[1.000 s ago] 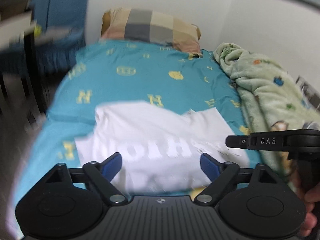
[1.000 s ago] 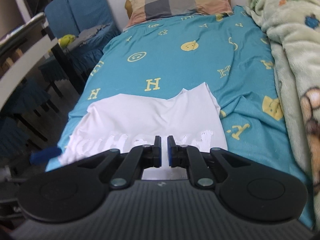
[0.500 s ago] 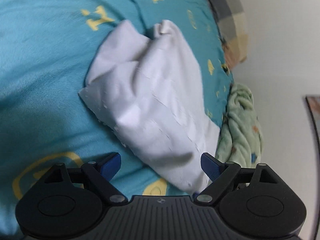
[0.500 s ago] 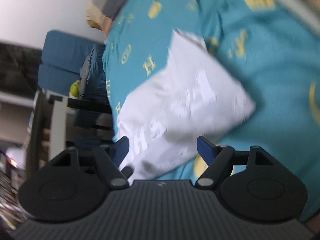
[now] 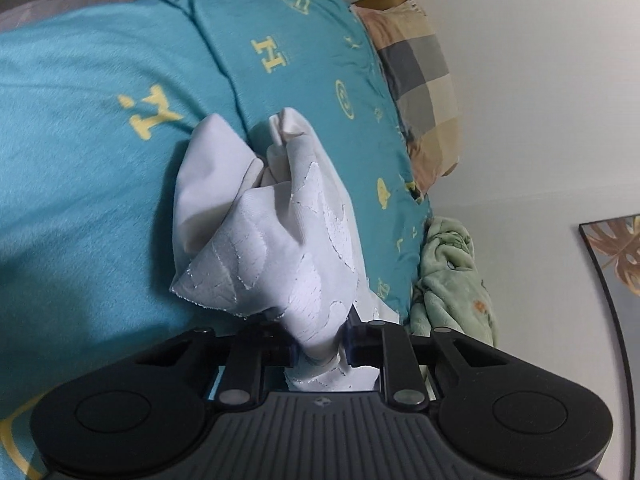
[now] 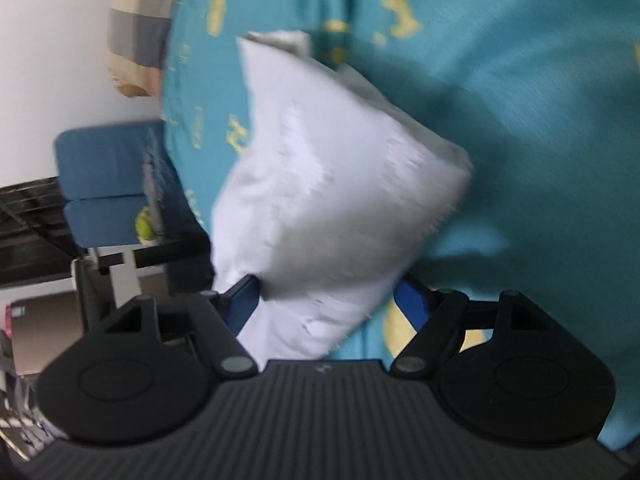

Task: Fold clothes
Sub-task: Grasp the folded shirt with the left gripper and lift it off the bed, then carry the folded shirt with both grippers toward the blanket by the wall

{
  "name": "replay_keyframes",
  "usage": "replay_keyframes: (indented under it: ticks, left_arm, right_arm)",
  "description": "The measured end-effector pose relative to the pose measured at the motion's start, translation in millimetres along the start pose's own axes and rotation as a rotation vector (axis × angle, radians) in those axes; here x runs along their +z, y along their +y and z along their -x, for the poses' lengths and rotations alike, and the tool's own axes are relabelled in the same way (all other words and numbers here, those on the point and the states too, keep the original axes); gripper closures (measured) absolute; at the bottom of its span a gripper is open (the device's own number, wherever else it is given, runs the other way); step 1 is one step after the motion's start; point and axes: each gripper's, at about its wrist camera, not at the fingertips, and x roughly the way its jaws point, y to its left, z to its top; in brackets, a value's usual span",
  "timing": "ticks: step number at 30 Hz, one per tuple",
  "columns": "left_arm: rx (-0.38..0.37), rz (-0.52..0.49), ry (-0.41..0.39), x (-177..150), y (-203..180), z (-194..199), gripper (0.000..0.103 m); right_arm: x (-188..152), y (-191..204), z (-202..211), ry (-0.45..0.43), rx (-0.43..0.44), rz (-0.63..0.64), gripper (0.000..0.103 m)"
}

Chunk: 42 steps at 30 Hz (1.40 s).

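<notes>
While the left gripper (image 5: 320, 350) pinches the white shirt (image 5: 280, 248) (bunched, cracked print), the right gripper (image 6: 326, 298) gapes wide

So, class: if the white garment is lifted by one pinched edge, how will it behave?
Probably floppy: the white garment bunches and creases where the left gripper pinches it. Likely light, since it drapes in thin folds over the teal bedsheet. Folds may slump open.

Open teal bedsheet (image 5: 88, 184) is left free from 8 to 11 o'clock of the bunched white shirt (image 5: 280, 248) in the left wrist view. Passage at 1 o'clock is blocked by the checked pillow (image 5: 420, 80), and at 3 to 4 o'clock by the green blanket (image 5: 448, 280) against the wall (image 5: 540, 80). In the blurred right wrist view, the 9 o'clock side is closed off by a blue chair (image 6: 108, 176) and dark table (image 6: 28, 232).
</notes>
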Motion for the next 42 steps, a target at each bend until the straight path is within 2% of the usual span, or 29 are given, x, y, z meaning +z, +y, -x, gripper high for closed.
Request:
replay_keyframes:
  ticks: [2,3,4,6,9,14,17,21,25,29,33,37,42]
  left_arm:
    - [-0.014,-0.013,-0.006,1,-4,4,0.083]
    - [-0.020,-0.018,-0.008,2,-6,8,0.083]
    - [-0.027,-0.021,-0.008,3,-9,12,0.083]
    - [-0.041,-0.024,0.001,2,-16,19,0.083]
    - [-0.040,-0.025,0.018,-3,-27,32,0.083]
    - [-0.054,0.050,0.028,-10,-36,64,0.083]
    - [-0.052,0.023,0.032,-9,-55,90,0.083]
    - [-0.081,-0.014,0.018,-21,-96,119,0.083]
    - [-0.117,-0.090,0.001,-40,-155,134,0.083]
    - [-0.155,-0.142,0.019,-61,-221,110,0.083]
    - [-0.195,-0.182,0.069,-83,-283,62,0.083]
    - [-0.229,-0.238,0.134,-117,-350,-6,0.083]
    - [-0.306,-0.275,0.253,-172,-419,-112,0.083]
  right_arm:
    - [0,5,6,-0.023,0.017,0.034,0.054]
    - [0,7,9,-0.034,0.026,0.051,0.067]
    - [-1,10,11,-0.045,0.035,0.067,0.074]
    - [-3,12,19,-0.053,0.042,0.089,0.078]
    - [-9,21,35,-0.074,0.040,0.136,0.080]
    - [-32,37,70,-0.098,0.054,0.179,0.080]
    - [-44,48,94,-0.113,0.079,0.188,0.081]
    - [-57,63,135,-0.148,0.141,0.189,0.081]
    - [-58,77,182,-0.196,0.210,0.189,0.081]
    - [-39,88,230,-0.258,0.259,0.194,0.081]
    - [6,94,280,-0.341,0.277,0.201,0.081]
    - [63,95,331,-0.433,0.271,0.217,0.081]
    - [136,94,402,-0.566,0.247,0.246,0.081]
